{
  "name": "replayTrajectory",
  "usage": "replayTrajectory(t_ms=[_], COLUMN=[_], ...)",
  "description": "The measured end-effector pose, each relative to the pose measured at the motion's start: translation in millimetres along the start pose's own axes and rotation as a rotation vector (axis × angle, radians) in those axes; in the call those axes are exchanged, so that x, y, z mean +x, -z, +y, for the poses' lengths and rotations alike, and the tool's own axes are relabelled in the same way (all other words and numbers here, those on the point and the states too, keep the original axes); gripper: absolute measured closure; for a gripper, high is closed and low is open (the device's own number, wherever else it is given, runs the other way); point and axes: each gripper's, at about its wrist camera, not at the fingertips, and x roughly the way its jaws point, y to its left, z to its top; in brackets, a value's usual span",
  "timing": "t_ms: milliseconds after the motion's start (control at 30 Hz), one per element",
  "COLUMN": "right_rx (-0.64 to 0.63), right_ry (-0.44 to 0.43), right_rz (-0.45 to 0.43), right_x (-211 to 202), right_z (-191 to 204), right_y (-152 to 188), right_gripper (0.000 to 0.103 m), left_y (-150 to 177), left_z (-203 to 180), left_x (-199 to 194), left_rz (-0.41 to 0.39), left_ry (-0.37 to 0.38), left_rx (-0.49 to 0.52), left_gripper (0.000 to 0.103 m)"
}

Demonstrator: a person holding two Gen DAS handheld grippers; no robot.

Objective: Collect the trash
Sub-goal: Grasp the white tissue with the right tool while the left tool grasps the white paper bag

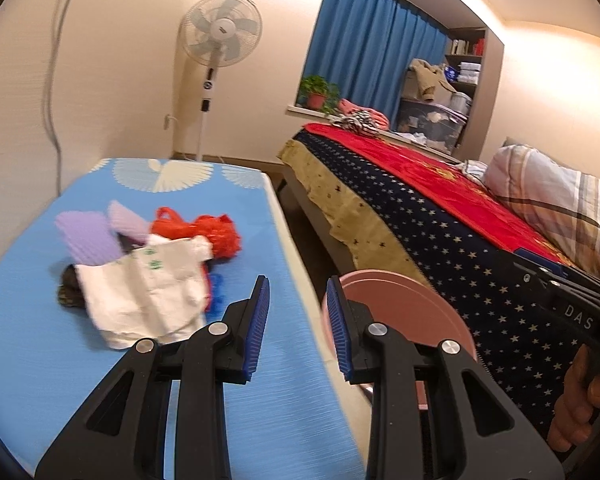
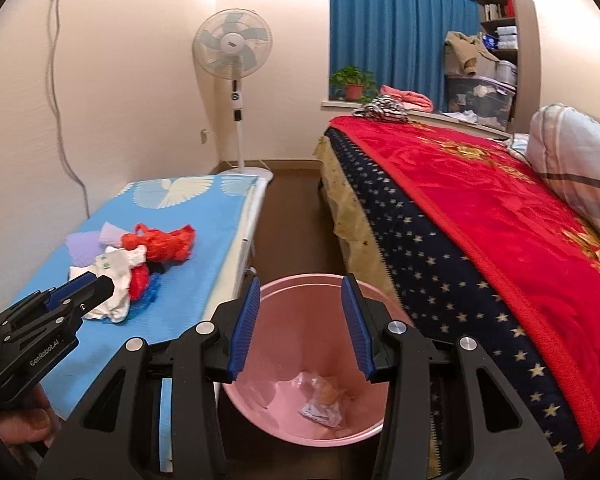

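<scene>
1. Left wrist view: left gripper (image 1: pixel 297 304) sits nearest, at 6 o'clock, jaws apart w/ nothing between the blue pads.
2. Pink bin (image 1: pixel 404 312) shows just behind the right finger, approx 5 o'clock, rim only, wedged between table and bed.
3. Blue table (image 1: pixel 39 340) fills 7–9 o'clock. Trash pile on it at 9 o'clock: white bag (image 1: pixel 147 292) in front, orange bag (image 1: pixel 203 232) behind it, purple corrugated pieces (image 1: pixel 85 236) to the left, dark item under the white bag, blurred.
4. Right gripper's body (image 1: pixel 572 304) pokes in at 4 o'clock, hand partly seen below it.
5. Bed w/ red blanket (image 1: pixel 420 176) runs 2–4 o'clock; standing fan (image 1: pixel 219 32) at 12 o'clock.
6. Right wrist view: right gripper (image 2: pixel 302 312) at 6 o'clock, jaws apart, empty, hovering over the bin's open mouth.
7. Bin's inside wall (image 2: pixel 300 320) seen between the fingers; crumpled clear wrapper (image 2: pixel 322 400) lies on the bottom.
8. Left gripper (image 2: pixel 95 286) enters from 8 o'clock, tip over the white bag (image 2: pixel 115 276) on the table; cannot tell its jaw gap from this side.
9. Orange bag (image 2: pixel 163 242) at 10 o'clock, touching the white bag.
</scene>
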Motion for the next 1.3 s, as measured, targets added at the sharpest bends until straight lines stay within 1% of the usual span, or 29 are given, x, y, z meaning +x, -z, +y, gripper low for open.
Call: replayTrajectory(t_ms=[233,333,433,533,600,667,700,767,867,967,1133,1300], right_rx=[-0.011,-0.015,-0.021,-0.018,-0.009,0.003,0.007,0.011,0.013,0.016,0.019,0.013], right_ry=[-0.046,-0.062,-0.082,-0.11,-0.133,-0.154,-0.164,-0.192,-0.211,-0.228,-0.256,-0.289], right_rz=[0.032,0.049,0.065,0.084,0.097,0.11,0.115,0.129,0.149,0.169,0.193,0.221], right_x=[10,17,27,39,50,62,66,80,99,117,140,155], right_z=[24,33,44,56,64,73,76,87,101,114,133,149], right_y=[10,14,16,17,17,17,16,16,17,16,12,11], right_gripper=[0.06,0.06,0.06,0.06,0.06,0.062,0.063,0.063,0.064,0.064,0.064,0.064], left_y=[6,7,9,12,13,13,13,13,12,11,10,12], left_z=[32,46,62,76,84,91,93,99,108,115,126,131], left_x=[-6,-7,-3,0,2,3,3,5,9,14,23,32], left_rz=[0.006,0.004,0.013,0.031,0.041,0.043,0.043,0.043,0.049,0.057,0.076,0.099], left_ry=[-0.066,-0.113,-0.2,-0.262,-0.288,-0.301,-0.309,-0.321,-0.328,-0.329,-0.32,-0.307], left_rx=[-0.042,-0.07,-0.104,-0.146,-0.171,-0.186,-0.19,-0.204,-0.237,-0.255,-0.303,-0.321], left_gripper=[0.074,0.074,0.074,0.074,0.074,0.074,0.072,0.071,0.069,0.065,0.065,0.065])
